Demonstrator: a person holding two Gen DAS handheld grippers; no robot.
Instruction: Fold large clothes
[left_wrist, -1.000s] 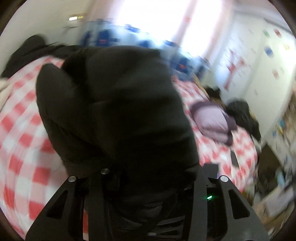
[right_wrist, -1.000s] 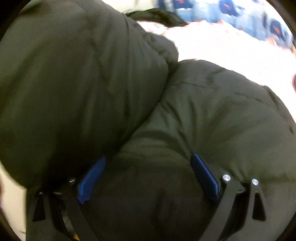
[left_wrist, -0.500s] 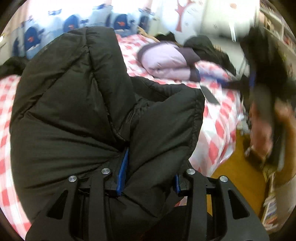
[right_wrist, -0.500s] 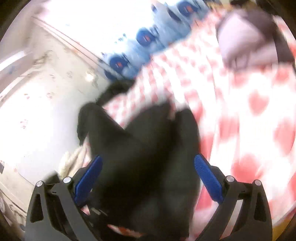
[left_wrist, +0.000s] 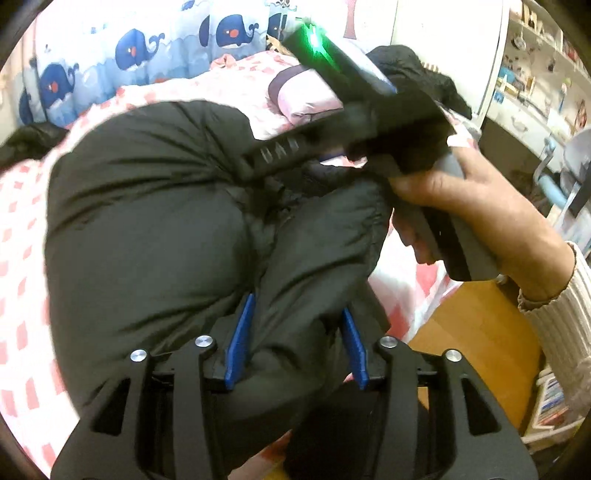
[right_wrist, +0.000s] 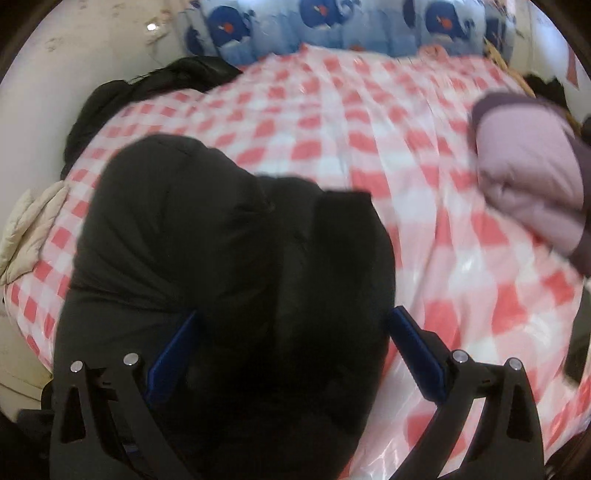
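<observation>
A bulky black puffer jacket (left_wrist: 155, 221) lies bunched on the red-and-white checked bed (left_wrist: 22, 258). My left gripper (left_wrist: 295, 347) is shut on a thick fold of it near the bed's edge. In the left wrist view the right gripper's body (left_wrist: 369, 110) and the hand holding it reach over the jacket from the right. In the right wrist view my right gripper (right_wrist: 295, 354) has wide jaws with the jacket (right_wrist: 221, 258) bulging between them; the pads (right_wrist: 417, 354) stand apart from the fabric on the right side.
A folded lilac jacket (right_wrist: 528, 173) lies on the bed at the right. Dark clothes (right_wrist: 155, 85) are piled at the far left by the wall, and a cream garment (right_wrist: 26, 221) lies at the left edge. Whale-print cushions (left_wrist: 136, 48) line the back. Wooden floor (left_wrist: 472, 332) is below the bed edge.
The right gripper has swung in over the jacket and now sits around it. The left gripper keeps its hold; the jacket has been pulled lower and flatter on the bed.
</observation>
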